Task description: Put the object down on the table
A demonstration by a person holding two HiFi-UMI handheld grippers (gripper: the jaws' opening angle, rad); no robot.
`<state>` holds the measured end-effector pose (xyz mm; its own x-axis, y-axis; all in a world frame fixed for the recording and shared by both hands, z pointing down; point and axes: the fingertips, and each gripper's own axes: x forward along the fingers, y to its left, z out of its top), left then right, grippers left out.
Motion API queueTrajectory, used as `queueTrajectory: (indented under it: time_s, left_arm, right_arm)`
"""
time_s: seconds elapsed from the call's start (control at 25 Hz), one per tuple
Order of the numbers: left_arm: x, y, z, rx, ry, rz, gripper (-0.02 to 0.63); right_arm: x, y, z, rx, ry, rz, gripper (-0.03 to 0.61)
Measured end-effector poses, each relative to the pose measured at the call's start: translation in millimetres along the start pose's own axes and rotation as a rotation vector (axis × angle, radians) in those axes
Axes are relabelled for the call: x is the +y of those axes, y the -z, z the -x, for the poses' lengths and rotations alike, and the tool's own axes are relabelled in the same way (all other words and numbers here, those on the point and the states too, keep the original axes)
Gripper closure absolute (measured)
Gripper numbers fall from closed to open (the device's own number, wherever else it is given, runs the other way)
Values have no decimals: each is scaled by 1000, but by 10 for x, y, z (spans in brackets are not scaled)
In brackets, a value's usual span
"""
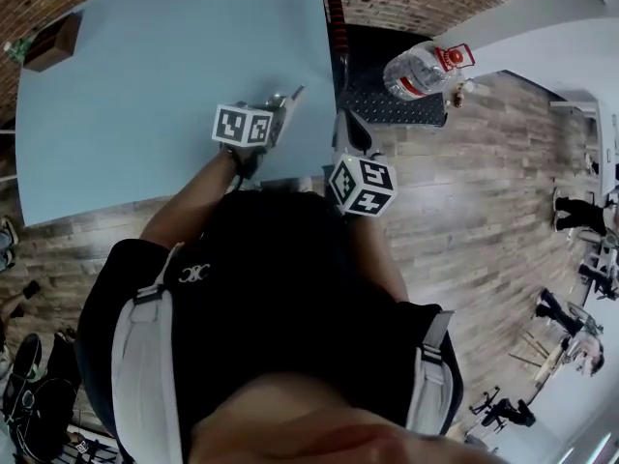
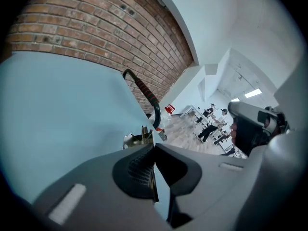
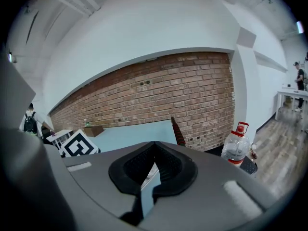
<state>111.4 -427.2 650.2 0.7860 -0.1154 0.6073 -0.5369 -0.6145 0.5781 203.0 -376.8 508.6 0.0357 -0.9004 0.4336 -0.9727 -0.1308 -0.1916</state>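
Observation:
My left gripper (image 1: 293, 93) hangs over the right part of the light blue table (image 1: 145, 85), near its right edge, jaws shut tip to tip (image 2: 154, 146). A small metal piece (image 2: 138, 137) shows just past those tips, low over the table (image 2: 57, 105); whether the tips pinch it I cannot tell. My right gripper (image 1: 348, 131) is just off the table's right edge, above the wood floor. Its jaws (image 3: 154, 144) are shut with nothing between them, and they point along the table (image 3: 130, 134) toward the brick wall.
A brown box (image 1: 53, 42) stands at the table's far left corner. A dark pole with a red grip (image 1: 334, 17) leans by the right edge. A large water bottle (image 1: 421, 69) with a red cap stands on a black mat (image 1: 397, 104). People stand far off (image 2: 211, 124).

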Motion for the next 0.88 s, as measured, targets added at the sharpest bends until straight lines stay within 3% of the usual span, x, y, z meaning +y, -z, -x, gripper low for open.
queueTrajectory:
  time_s: [0.2, 0.48, 0.68, 0.88]
  left_arm:
    - [162, 45, -257, 29, -25, 29, 606]
    - [192, 107, -545, 60, 4, 51, 604]
    - [307, 137, -626, 75, -68, 53, 567]
    - [391, 150, -635, 73, -150, -22, 530]
  right_arm:
    - [-142, -34, -47, 13, -18, 10, 565]
    - [-280, -64, -40, 11, -44, 4, 565]
    - [-411, -75, 15, 9, -47, 1, 565]
    - [-511, -66, 74, 1, -34, -8, 565]
